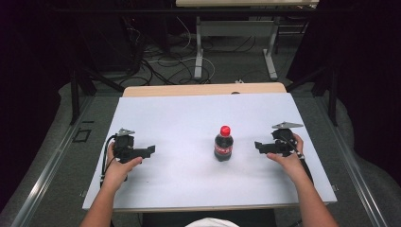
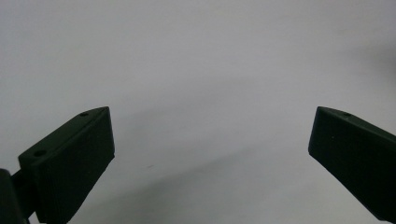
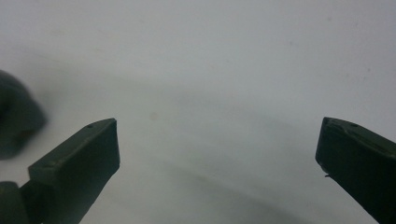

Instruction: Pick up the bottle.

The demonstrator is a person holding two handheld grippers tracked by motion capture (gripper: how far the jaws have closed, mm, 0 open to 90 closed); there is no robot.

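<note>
With both sets of fingers spread and empty, bring your right gripper (image 1: 257, 146) level toward the cola bottle (image 1: 223, 144) standing upright mid-counter (image 1: 179, 118) between it and your left gripper (image 1: 150, 150), and clasp the body below the red cap.

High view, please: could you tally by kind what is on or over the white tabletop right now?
Bottles: 1, the dark soda bottle with a red cap, standing upright between the grippers.
Grippers: 2, the left gripper and the right gripper, both open and holding nothing.
Total: 3
</note>
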